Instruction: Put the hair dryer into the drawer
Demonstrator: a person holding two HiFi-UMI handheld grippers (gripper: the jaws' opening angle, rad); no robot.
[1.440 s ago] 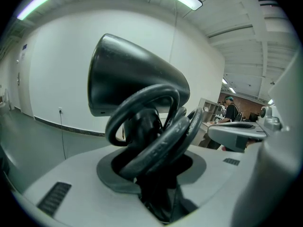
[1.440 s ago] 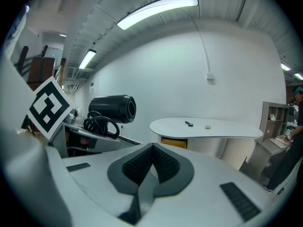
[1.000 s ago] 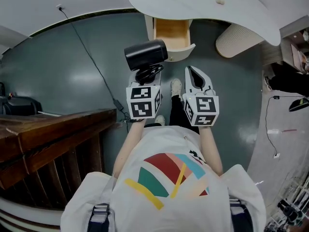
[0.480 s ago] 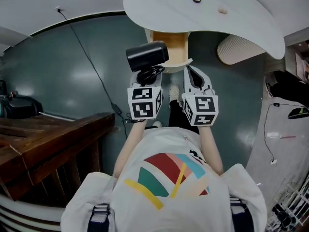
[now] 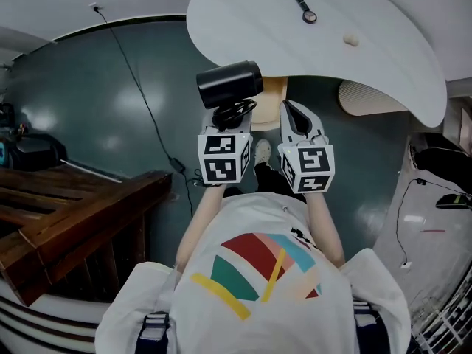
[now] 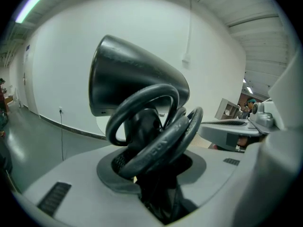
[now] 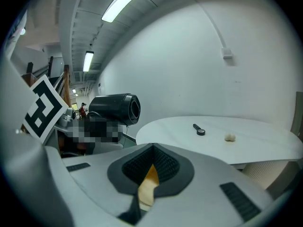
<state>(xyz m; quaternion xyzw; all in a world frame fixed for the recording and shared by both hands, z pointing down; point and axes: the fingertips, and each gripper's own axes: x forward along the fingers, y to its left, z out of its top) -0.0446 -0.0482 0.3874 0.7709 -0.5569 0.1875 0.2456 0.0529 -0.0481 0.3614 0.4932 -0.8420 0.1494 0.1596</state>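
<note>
The left gripper [image 5: 230, 115] is clamping the handle and looped cord of a black, barrel-shaped hair dryer [image 5: 228, 84], holding it upright in the air just before a pale wooden drawer [image 5: 274, 94]. The drawer is standing open beneath a white rounded tabletop [image 5: 295, 46]. The right gripper [image 5: 296, 116] is hanging alongside with its jaws together on nothing.

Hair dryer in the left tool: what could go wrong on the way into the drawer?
The hair dryer barrel rides above the left tool, so it may knock the white tabletop overhanging the drawer. The looped cord bunched at the grip could snag the drawer front or loosen the hold.
</note>
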